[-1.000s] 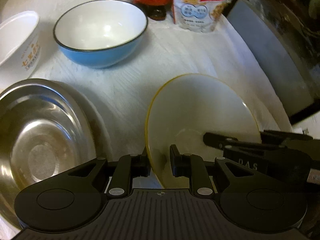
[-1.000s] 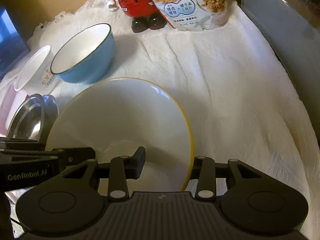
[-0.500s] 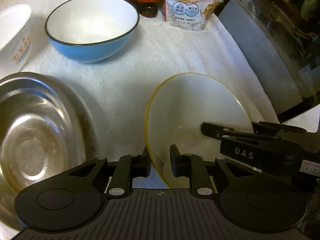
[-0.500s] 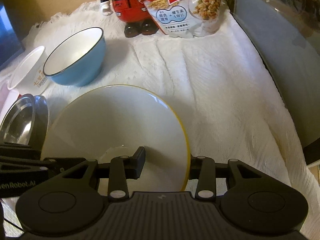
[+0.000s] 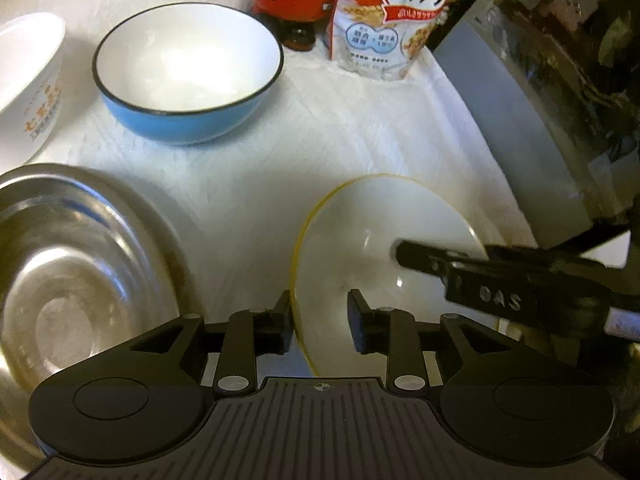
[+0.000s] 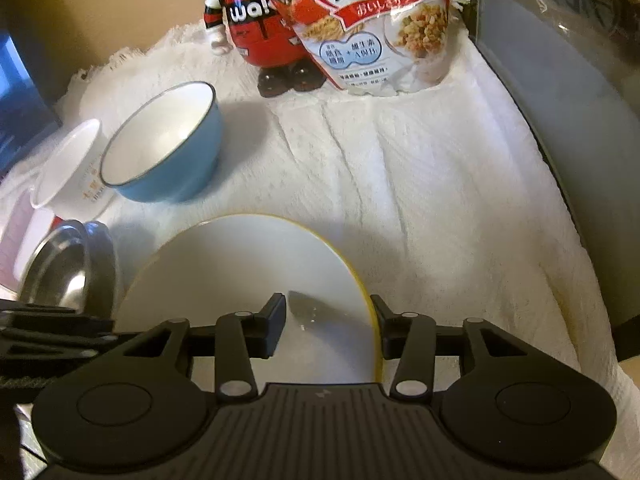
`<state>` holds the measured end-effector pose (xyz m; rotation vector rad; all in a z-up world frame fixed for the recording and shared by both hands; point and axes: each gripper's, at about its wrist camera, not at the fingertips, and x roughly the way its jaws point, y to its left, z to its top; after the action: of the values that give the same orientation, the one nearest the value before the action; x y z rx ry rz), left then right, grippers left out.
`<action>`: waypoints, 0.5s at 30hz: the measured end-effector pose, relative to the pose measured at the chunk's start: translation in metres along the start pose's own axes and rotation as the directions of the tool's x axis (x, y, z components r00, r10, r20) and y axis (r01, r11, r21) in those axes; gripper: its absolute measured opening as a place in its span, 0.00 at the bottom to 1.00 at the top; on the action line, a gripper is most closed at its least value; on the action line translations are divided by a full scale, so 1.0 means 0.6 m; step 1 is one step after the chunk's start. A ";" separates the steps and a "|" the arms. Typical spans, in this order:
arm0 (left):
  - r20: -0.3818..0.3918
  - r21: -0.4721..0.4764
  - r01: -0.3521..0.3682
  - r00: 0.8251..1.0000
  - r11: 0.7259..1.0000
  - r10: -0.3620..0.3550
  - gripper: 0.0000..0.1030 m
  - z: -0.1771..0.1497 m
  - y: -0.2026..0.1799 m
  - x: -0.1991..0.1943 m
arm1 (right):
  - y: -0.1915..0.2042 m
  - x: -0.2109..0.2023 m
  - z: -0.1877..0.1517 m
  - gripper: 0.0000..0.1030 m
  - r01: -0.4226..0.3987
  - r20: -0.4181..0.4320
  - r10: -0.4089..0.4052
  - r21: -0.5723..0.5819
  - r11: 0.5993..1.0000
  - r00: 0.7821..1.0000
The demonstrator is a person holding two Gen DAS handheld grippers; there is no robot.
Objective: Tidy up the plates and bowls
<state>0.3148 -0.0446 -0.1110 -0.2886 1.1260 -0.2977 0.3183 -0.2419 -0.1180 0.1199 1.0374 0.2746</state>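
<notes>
A white plate with a yellow rim (image 5: 384, 240) (image 6: 248, 272) lies on the white cloth (image 5: 352, 136). My left gripper (image 5: 318, 328) straddles its left rim. The jaws are opening: the outer pad sits close by the rim, while the inner pad stands clear inside the plate. My right gripper (image 6: 328, 328) straddles the right rim, jaws also opening, the inner pad well off it. One right finger (image 5: 424, 258) reaches over the plate in the left wrist view.
A blue bowl (image 5: 188, 72) (image 6: 164, 148) stands behind the plate and a white printed bowl (image 5: 28, 72) farther left. Left of the plate sits a steel bowl (image 5: 72, 264). Cereal bag (image 6: 380, 28) and red figure (image 6: 256, 28) stand at the back, a dark appliance (image 6: 560, 120) on the right.
Both grippers' jaws have widened and come off the plate's rim, which they were pinching before. The plate now rests lower and flatter on the cloth.
</notes>
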 end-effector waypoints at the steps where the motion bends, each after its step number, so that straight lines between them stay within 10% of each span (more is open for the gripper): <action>1: 0.006 0.002 0.003 1.000 1.000 -0.003 0.29 0.002 0.000 0.001 | 0.000 -0.004 0.000 0.45 0.004 0.006 -0.004 -0.008 1.000 1.000; 9: 0.092 -0.031 0.013 0.996 0.999 -0.010 0.27 0.024 0.027 -0.061 | 0.010 -0.031 0.018 0.45 0.052 0.059 -0.048 -0.069 0.996 0.997; 15: 0.281 -0.245 -0.085 0.947 0.966 0.155 0.27 0.076 0.116 -0.121 | 0.032 -0.071 0.085 0.51 0.022 0.175 -0.007 -0.081 0.996 0.985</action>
<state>0.3332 0.0505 -0.0578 -0.4523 0.8735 -0.0099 0.3389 -0.2341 -0.0526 0.0602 0.8514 0.2887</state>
